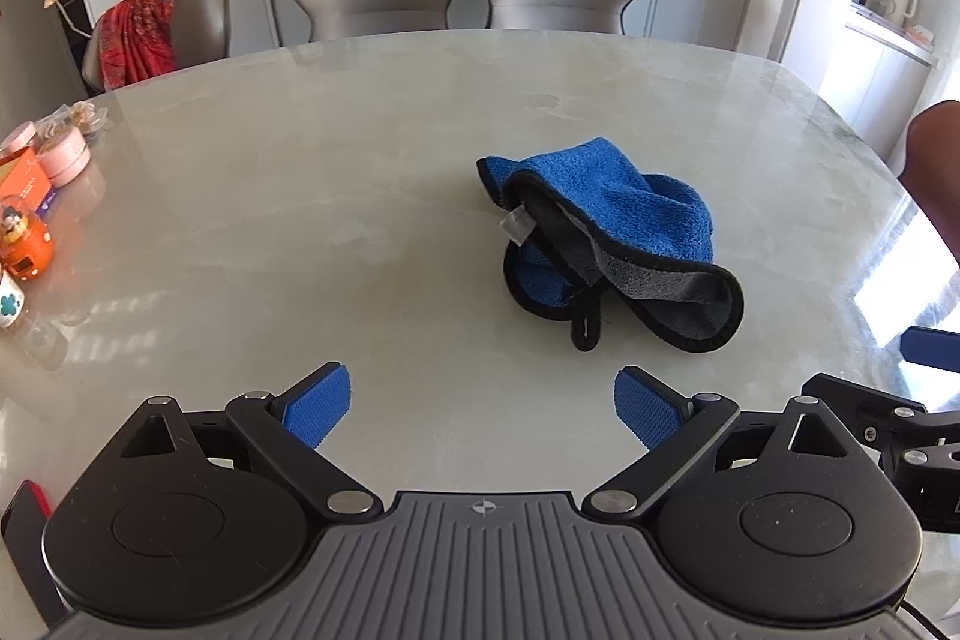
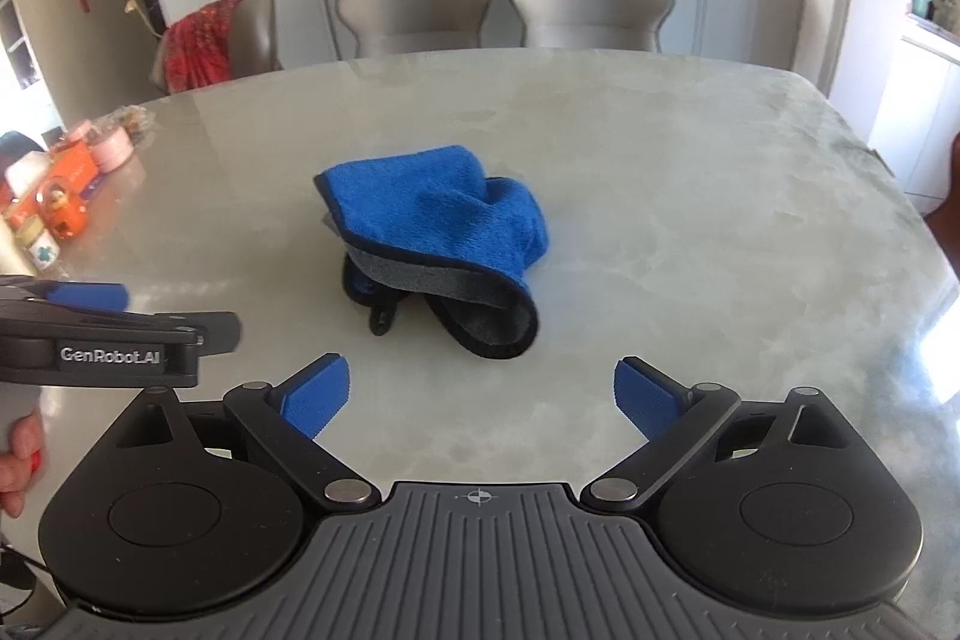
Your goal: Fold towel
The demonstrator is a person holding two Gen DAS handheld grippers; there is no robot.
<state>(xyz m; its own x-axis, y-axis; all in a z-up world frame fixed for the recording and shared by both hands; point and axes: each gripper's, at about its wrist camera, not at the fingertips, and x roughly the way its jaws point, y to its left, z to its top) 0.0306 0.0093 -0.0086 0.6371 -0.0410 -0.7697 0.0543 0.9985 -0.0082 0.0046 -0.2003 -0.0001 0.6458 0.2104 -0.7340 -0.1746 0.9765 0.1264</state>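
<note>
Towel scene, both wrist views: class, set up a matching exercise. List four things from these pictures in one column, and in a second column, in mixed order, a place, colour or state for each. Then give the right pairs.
Things:
1. towel
2. left gripper
3. red cloth
4. pink tin

Descriptions:
A. draped over a chair at the table's far left
B. open, holding nothing
C. crumpled in a heap, blue with a grey underside
D. stands among small items at the table's left edge

Pairs: 1-C, 2-B, 3-A, 4-D
</note>
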